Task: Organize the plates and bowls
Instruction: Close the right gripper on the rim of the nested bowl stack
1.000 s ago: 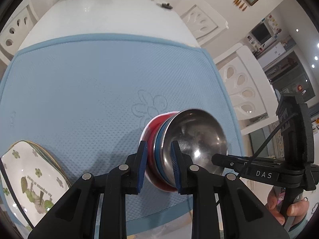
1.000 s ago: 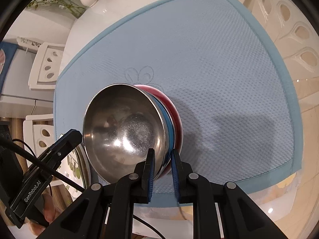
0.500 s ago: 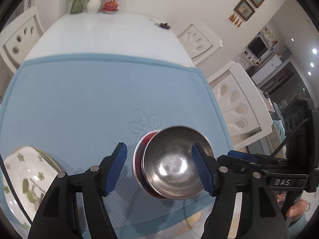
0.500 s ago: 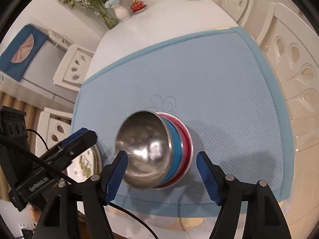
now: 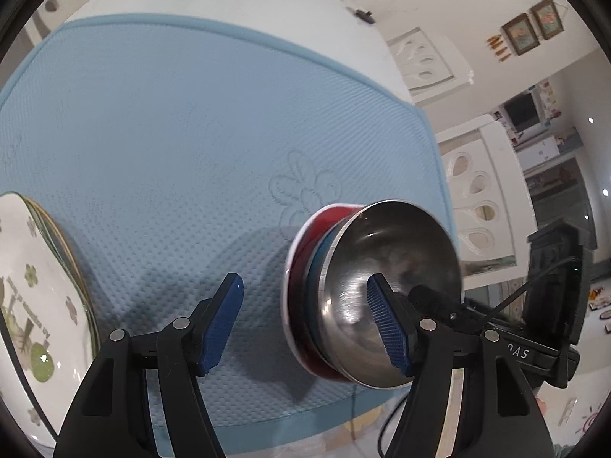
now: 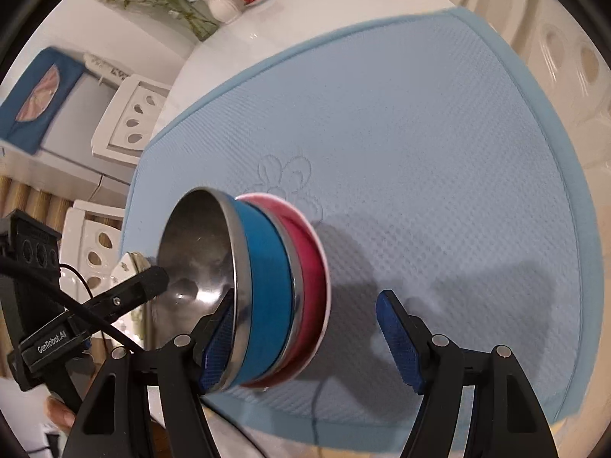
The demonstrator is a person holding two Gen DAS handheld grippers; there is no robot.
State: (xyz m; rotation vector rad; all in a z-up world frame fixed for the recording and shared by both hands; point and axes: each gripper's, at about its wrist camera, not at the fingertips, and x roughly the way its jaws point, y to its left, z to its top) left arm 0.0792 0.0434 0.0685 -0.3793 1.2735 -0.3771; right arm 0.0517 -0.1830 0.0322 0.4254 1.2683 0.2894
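right gripper (image 5: pixel 530 351): "DAS", partly cut off | left gripper (image 6: pixel 51 343): "GenRobot.AI" | plate (image 5: pixel 34 290): lettering unreadable
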